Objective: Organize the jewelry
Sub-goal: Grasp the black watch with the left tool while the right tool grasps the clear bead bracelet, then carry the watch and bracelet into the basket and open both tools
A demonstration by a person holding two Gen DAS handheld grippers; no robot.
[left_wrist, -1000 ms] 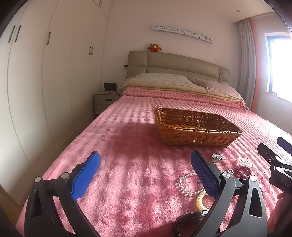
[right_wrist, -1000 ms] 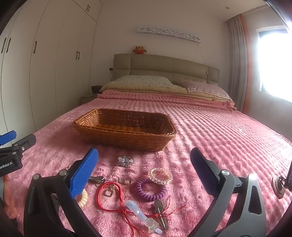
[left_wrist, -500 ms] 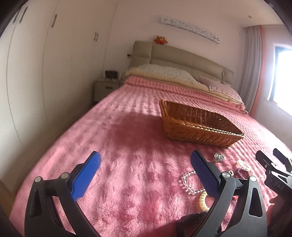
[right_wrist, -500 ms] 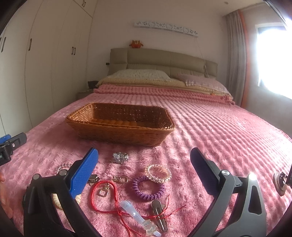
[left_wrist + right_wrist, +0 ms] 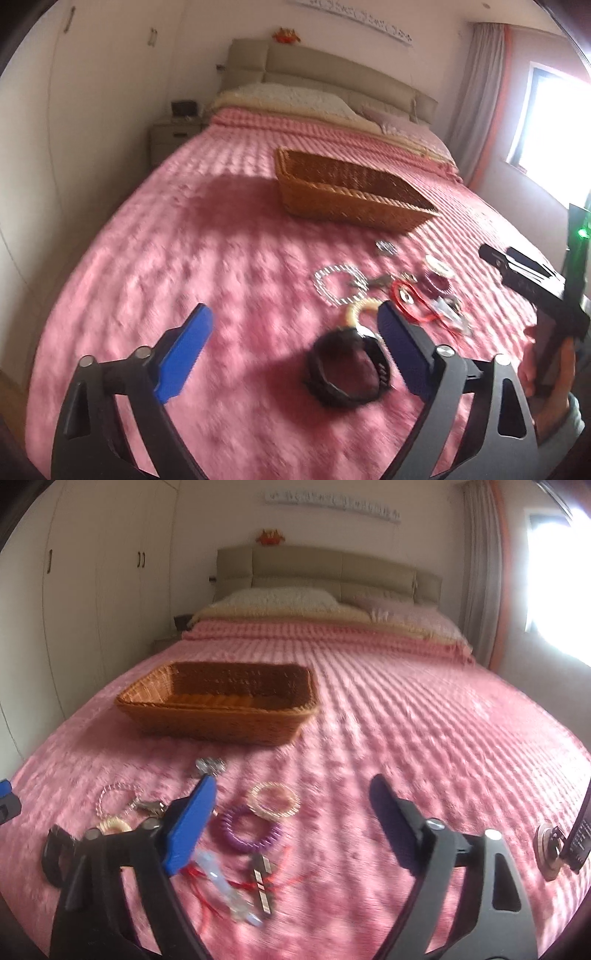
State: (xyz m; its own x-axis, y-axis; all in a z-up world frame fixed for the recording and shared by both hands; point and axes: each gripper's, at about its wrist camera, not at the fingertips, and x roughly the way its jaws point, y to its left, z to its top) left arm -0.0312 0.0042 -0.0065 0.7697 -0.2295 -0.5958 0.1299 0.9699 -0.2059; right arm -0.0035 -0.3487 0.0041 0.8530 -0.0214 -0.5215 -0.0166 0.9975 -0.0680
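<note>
Several pieces of jewelry lie on the pink bed cover in front of an empty wicker basket [image 5: 351,192] [image 5: 221,709]. In the left wrist view I see a black watch [image 5: 347,373], a cream bead bracelet [image 5: 360,308], a clear bead bracelet [image 5: 338,284] and a red cord [image 5: 410,299]. The right wrist view shows a purple coil band [image 5: 249,829], a pearl bracelet [image 5: 273,799], a silver brooch [image 5: 209,766] and a hair clip [image 5: 263,882]. My left gripper [image 5: 295,350] is open above the watch. My right gripper [image 5: 291,819] is open above the purple band.
The bed cover [image 5: 424,738] stretches to pillows [image 5: 280,598] and a headboard at the back. A white wardrobe [image 5: 92,590] runs along the left, with a nightstand [image 5: 173,138] beside the bed. A bright window [image 5: 554,122] is at the right.
Both grippers have tilted down and moved nearer the jewelry, so the watch and cord now show in the left view. Both stay open and empty. The frames are blurred by motion.
</note>
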